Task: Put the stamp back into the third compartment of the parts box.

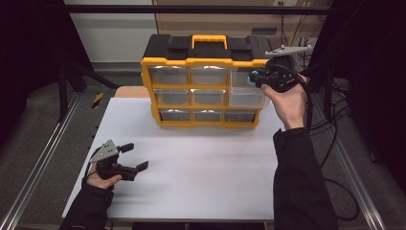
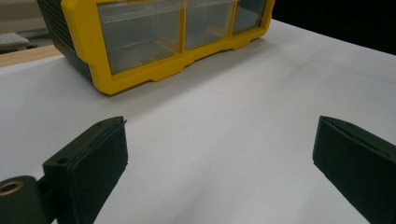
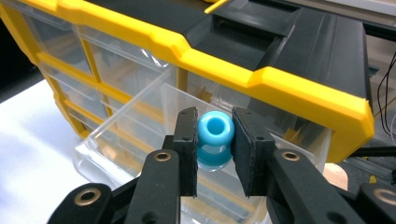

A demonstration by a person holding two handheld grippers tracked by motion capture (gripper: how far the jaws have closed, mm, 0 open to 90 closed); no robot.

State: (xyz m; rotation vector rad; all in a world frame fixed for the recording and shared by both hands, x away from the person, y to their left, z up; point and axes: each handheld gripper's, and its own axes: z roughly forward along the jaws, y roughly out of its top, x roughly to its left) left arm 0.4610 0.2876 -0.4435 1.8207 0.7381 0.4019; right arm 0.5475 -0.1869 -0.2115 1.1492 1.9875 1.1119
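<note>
We see a white tabletop in a dark room. At upper right, our right hand-held gripper clamps a blue spool above the yellow organizer's pulled-out clear drawer. Lower left, our left hand-held gripper gapes wide.

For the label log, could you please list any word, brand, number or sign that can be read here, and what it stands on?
None can be read.
Organizer: no brand or label shows on its black top, yellow frame or clear drawers.
Blue ring in the right gripper: plain.
Left gripper: no marking on its jaws or grey plate.
</note>
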